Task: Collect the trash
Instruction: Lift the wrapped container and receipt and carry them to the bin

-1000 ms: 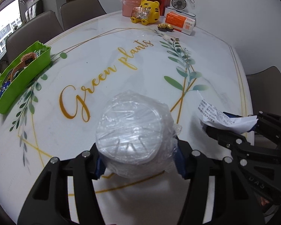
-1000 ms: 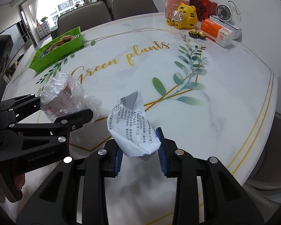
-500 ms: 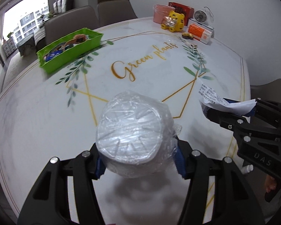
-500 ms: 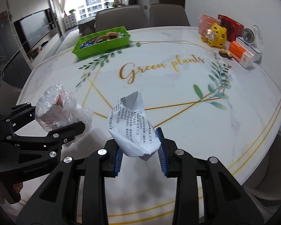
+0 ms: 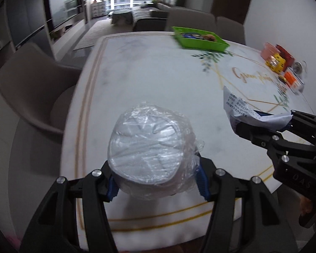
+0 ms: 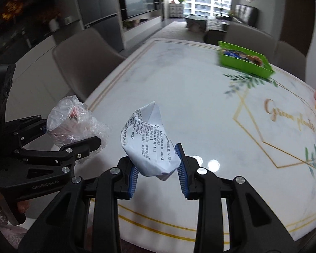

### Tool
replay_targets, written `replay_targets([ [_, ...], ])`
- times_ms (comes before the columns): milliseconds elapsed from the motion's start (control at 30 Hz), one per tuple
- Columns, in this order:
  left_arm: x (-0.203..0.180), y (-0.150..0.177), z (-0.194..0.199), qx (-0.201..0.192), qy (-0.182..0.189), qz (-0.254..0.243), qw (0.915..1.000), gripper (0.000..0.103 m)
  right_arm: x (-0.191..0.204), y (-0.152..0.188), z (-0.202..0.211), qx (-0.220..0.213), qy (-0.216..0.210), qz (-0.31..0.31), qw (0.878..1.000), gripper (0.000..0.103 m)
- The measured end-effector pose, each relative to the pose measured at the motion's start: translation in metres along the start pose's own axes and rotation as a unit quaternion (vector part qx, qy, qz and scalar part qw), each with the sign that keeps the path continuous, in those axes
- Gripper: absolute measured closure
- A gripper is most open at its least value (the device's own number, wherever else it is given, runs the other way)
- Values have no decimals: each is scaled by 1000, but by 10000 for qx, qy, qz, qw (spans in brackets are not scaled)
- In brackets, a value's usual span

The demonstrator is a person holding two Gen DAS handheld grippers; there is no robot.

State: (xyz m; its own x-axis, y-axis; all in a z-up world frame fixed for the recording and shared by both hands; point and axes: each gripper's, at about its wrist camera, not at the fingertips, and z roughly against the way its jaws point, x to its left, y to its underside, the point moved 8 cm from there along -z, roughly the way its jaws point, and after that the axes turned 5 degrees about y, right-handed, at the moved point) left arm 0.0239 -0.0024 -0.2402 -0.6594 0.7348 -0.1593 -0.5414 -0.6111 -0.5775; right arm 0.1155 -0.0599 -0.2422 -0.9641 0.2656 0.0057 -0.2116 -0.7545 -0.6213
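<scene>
My left gripper (image 5: 155,183) is shut on a plastic-wrapped cup (image 5: 149,154), held above the near end of the marble table (image 5: 158,80). The cup also shows in the right wrist view (image 6: 67,124), held by the left gripper (image 6: 59,135). My right gripper (image 6: 157,168) is shut on a crumpled printed paper (image 6: 149,143), held above the table to the right of the cup. The paper (image 5: 240,109) and the right gripper (image 5: 265,124) show at the right of the left wrist view.
A green tray (image 5: 200,40) with small items stands at the table's far side, also in the right wrist view (image 6: 244,62). Boxes, a yellow toy (image 5: 275,63) and a small fan sit at the far right. Beige chairs (image 5: 31,80) surround the table.
Both grippers have swung left while pulling back toward the near edge, each still holding its item. The tray and toy have shifted to the right of both views.
</scene>
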Motion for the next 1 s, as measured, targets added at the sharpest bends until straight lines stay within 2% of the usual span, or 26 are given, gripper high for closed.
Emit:
replay_targets([
  [100,60,31,31,-31,-463,627,9970,45,68,-8,-9,39,-489,553,9973,72],
  [200,120,66,63,-70,-875,1231,9885,45,149,-15,-16,81,-1020,1178,9878,72],
  [367,221,126,114,-105,-1451,2071,9674,45,264,-19,-28,162,-1639,1883,9682,72],
  [600,346,208,156,106,-1905,2914,9374,45,419,-13,-65,499,-2210,2356,9451,72],
  [700,395,240,160,209,-2079,3197,9242,45,471,-4,-89,668,-2332,2512,9371,72],
  [800,424,261,154,269,-2167,3401,9147,45,509,6,-118,884,-2431,2667,9284,72],
  [1000,477,307,110,333,-2150,3857,8966,45,570,38,-193,1245,-2543,3008,9107,71],
])
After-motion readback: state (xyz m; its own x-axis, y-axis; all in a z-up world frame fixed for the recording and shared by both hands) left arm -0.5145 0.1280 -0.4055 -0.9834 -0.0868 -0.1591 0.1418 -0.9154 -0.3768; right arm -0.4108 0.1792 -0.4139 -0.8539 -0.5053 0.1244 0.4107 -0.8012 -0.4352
